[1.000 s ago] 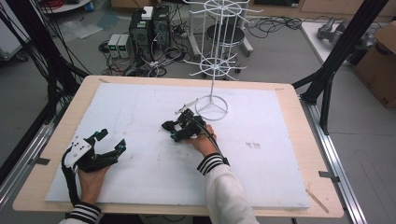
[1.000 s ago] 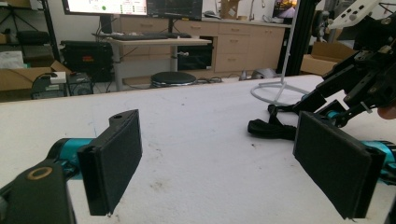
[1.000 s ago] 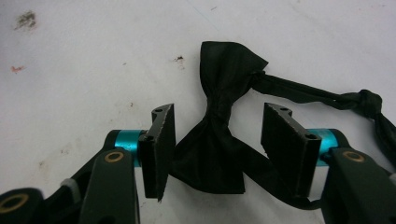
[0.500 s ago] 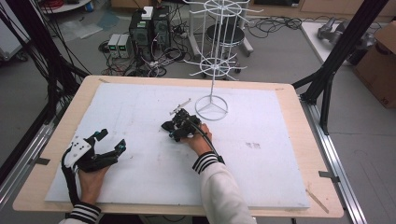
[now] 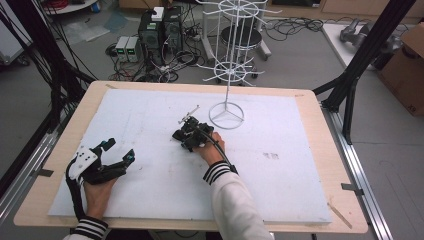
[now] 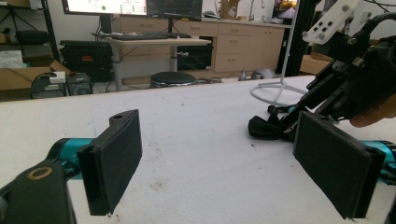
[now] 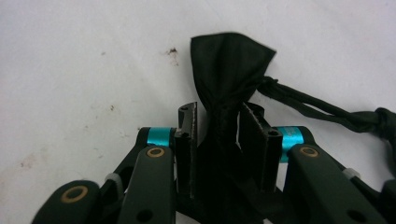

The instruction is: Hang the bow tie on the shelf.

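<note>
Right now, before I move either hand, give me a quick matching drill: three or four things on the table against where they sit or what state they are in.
Things:
1. left gripper
2. right gripper
3. black drawstring pouch
4. white wire rack

States:
A. stands on a ring base at the far side of the white mat
B. jaws wide apart, nothing between them
C. bunched at its neck, cord trailing to one side
D. jaws closing on black cloth

Pairs: 1-B, 2-D, 3-C, 4-A
</note>
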A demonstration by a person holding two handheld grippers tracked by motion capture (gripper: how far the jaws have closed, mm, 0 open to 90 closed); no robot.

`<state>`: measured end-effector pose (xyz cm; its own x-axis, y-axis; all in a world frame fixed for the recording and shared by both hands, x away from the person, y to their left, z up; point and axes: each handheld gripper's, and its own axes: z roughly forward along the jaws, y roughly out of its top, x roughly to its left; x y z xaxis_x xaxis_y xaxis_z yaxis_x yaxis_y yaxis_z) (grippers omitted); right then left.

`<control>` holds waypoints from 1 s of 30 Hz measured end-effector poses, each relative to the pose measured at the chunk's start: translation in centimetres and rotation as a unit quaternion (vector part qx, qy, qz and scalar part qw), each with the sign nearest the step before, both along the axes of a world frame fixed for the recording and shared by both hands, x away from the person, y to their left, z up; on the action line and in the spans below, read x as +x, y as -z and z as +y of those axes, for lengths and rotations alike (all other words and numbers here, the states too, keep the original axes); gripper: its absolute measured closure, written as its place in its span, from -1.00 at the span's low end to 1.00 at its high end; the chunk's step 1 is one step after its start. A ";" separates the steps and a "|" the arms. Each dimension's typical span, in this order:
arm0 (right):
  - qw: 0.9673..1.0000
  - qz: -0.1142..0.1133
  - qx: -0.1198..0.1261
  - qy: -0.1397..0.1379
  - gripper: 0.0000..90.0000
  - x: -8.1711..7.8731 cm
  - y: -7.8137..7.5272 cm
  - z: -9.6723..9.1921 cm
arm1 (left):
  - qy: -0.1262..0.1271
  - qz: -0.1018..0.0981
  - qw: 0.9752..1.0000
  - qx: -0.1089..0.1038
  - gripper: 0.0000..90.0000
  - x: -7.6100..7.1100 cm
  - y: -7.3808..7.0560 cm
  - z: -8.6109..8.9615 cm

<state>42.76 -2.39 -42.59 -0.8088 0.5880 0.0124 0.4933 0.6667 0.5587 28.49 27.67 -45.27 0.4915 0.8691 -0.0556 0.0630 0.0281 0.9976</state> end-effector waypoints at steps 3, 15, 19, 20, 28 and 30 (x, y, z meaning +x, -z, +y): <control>1.000 0.007 0.003 0.008 0.51 0.0 0.0 0.0 | 0.000 0.000 1.000 0.000 -0.65 0.0 0.0 0.0; 1.000 -0.009 -0.008 0.007 0.70 0.1 -0.2 0.0 | 0.000 0.000 1.000 -0.002 -0.65 0.0 0.0 0.0; 1.000 -0.007 0.000 0.009 0.70 0.0 -0.3 -0.2 | 0.000 0.000 1.000 -0.002 -0.65 0.0 0.0 0.0; 1.000 -0.006 0.002 0.009 0.70 0.0 -0.4 -0.2 | 0.000 0.000 1.000 -0.002 -0.65 0.0 0.0 0.0; 1.000 -0.010 0.017 0.010 0.70 -0.3 -0.9 -0.3 | 0.000 0.000 1.000 0.000 -0.65 0.0 0.0 0.0; 0.999 -0.016 0.026 0.010 0.70 -0.4 -1.2 -0.4 | 0.001 0.000 1.000 0.001 -0.65 0.0 0.0 0.0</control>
